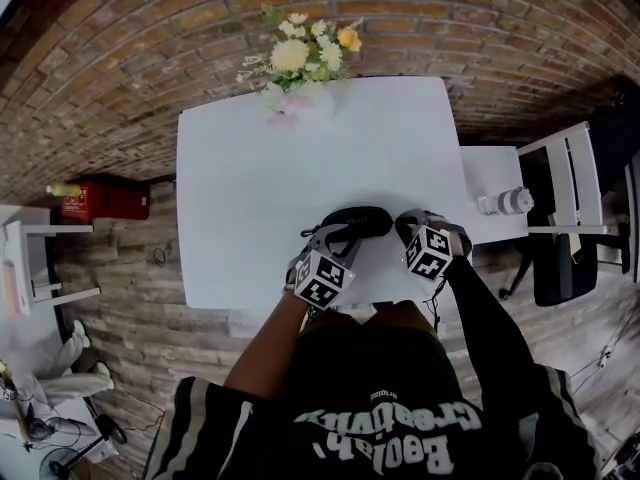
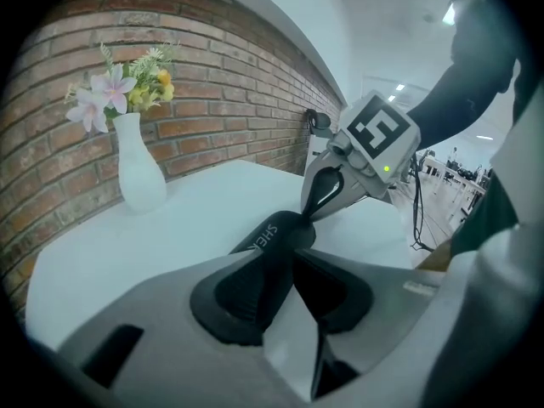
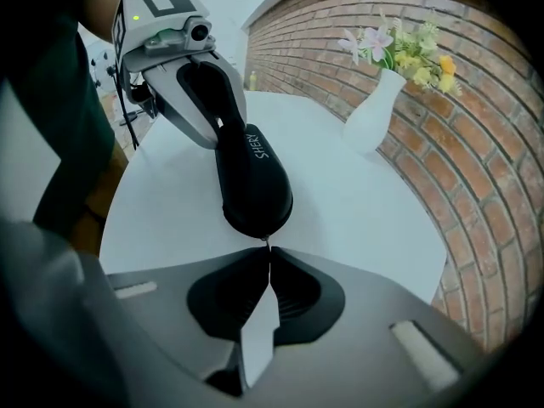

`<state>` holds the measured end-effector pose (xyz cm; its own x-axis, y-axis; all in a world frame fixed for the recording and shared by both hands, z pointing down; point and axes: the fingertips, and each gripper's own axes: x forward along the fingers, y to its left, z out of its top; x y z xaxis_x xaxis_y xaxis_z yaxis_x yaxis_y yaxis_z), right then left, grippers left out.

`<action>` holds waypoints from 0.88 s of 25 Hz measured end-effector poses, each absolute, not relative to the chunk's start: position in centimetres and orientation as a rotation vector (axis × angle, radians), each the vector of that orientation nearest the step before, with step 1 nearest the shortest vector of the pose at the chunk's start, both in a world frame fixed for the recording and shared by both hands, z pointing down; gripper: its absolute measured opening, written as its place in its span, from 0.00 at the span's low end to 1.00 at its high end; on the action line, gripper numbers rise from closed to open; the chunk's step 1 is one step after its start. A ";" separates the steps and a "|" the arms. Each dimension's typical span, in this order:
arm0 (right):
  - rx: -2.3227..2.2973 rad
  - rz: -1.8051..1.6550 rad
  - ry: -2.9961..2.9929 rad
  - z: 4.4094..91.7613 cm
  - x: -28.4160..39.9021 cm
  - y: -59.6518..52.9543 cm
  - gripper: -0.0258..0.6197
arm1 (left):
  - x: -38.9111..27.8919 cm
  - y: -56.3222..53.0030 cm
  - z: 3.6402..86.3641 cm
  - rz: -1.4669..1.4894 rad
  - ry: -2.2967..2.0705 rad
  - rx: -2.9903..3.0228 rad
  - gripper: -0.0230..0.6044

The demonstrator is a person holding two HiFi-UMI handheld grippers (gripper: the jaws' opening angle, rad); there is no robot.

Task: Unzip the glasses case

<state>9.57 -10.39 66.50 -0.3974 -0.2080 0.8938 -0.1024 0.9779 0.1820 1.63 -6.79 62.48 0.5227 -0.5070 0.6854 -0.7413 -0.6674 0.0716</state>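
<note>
Near the front edge of the white rectangular table (image 1: 250, 168) we find the black oval hard-shell glasses case (image 1: 357, 222). It lies flat and crosswise, with pale lettering on its upper face. It is well apart from the white ceramic vase of pale and yellow flowers (image 1: 300, 98), which stands at the table's far edge by the red brick wall (image 1: 450, 28). The case sits between the two hand-held tools, one at each end. The left gripper (image 2: 293, 252) points down at the case's left end. Its grey fingers (image 2: 153, 313) are narrowly parted, and the black end of the case runs in between their tips. That end lies against one pad, and a sliver of white table shows in the gap beside the other pad, so we record this end as flanked, not clamped. The right gripper (image 3: 269, 249) points steeply down at the opposite end. Its fingers (image 3: 365, 313) are closed tight together, and their tips meet the rounded end of the case. There the small slender zip pull (image 3: 267, 242) is pinched between them. Both marker cubes sit just inside the table's near edge, above the person's dark sleeves (image 1: 490, 318).
</note>
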 end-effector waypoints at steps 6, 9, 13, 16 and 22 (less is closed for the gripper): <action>0.144 -0.237 -1.937 66.2 9.2 -12.0 0.07 | 1.8 -7.0 62.6 0.906 -1.014 2.409 0.22; 0.099 -0.304 -1.910 66.2 8.9 -12.6 0.07 | 1.8 -7.1 62.5 0.905 -1.011 2.406 0.22; 0.031 -0.426 -1.873 66.3 8.4 -13.5 0.07 | 1.8 -7.2 62.6 0.899 -1.005 2.401 0.22; -0.007 -0.473 -1.863 66.2 7.7 -14.2 0.07 | 1.8 -7.2 62.6 0.890 -1.000 2.392 0.22; -0.057 -0.533 -1.857 66.2 6.2 -15.3 0.08 | 1.9 -7.3 62.6 0.881 -0.997 2.391 0.23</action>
